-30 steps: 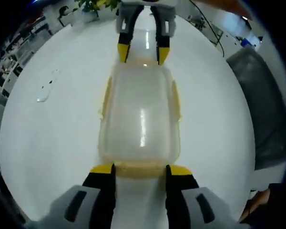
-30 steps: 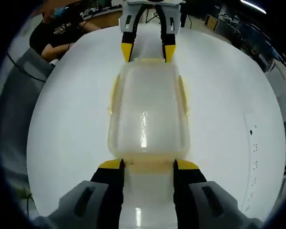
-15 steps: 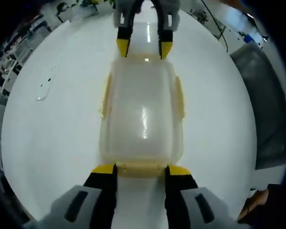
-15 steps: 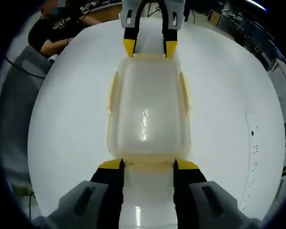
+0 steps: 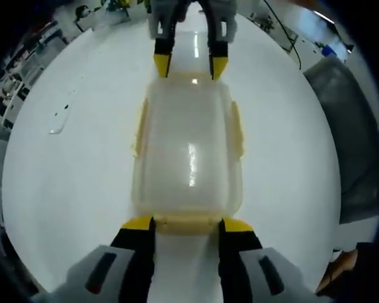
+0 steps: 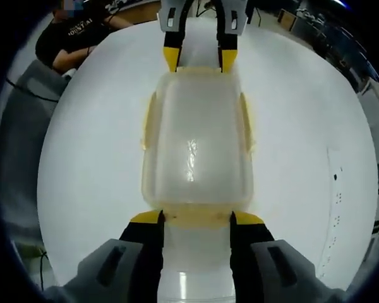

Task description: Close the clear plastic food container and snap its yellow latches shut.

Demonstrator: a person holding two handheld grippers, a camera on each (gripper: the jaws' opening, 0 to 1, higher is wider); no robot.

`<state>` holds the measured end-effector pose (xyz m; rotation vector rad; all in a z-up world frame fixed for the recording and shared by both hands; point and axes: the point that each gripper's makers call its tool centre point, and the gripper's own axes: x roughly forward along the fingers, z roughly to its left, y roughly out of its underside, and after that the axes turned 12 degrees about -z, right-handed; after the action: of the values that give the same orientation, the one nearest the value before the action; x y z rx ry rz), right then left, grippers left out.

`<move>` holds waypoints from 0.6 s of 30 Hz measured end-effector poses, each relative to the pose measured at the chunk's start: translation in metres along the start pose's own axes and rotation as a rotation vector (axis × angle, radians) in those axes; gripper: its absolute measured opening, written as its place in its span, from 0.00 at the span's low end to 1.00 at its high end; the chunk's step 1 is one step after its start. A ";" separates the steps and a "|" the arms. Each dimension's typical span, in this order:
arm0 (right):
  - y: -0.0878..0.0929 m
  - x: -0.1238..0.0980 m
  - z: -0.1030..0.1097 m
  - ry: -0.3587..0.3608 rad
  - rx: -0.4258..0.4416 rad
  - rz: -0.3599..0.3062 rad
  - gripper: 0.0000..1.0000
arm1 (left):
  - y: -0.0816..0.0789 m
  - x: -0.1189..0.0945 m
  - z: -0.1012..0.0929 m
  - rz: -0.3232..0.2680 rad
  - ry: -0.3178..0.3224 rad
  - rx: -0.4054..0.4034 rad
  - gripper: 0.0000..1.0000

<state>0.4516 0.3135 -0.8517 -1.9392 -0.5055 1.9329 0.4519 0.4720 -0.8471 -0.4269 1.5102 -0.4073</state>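
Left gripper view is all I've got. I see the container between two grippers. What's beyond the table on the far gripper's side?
Observer: In the right gripper view, a person in a dark shirt sits at the table's far edge, behind the left gripper.
Operator: Is the latch on my end down?
Observer: From the right gripper view, the left gripper's yellow tips stand at that end of the clear container, jaws apart; whether that latch has snapped, I cannot tell.
Operator: And the other gripper's end?
Observer: The right gripper has its tips on either side of the yellow end latch, jaws open.
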 end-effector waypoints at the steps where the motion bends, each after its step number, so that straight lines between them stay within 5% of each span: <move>1: 0.000 0.000 0.000 0.003 0.005 -0.007 0.38 | 0.000 0.000 0.000 -0.015 -0.004 -0.008 0.34; 4: 0.000 0.001 -0.002 -0.002 -0.002 -0.009 0.38 | 0.000 -0.001 -0.001 -0.043 -0.005 -0.013 0.34; 18: 0.006 -0.008 -0.002 0.009 -0.030 0.000 0.37 | -0.015 -0.005 -0.011 -0.001 -0.010 -0.017 0.34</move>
<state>0.4539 0.3044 -0.8475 -1.9656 -0.5352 1.9265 0.4408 0.4611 -0.8351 -0.4426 1.5046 -0.3926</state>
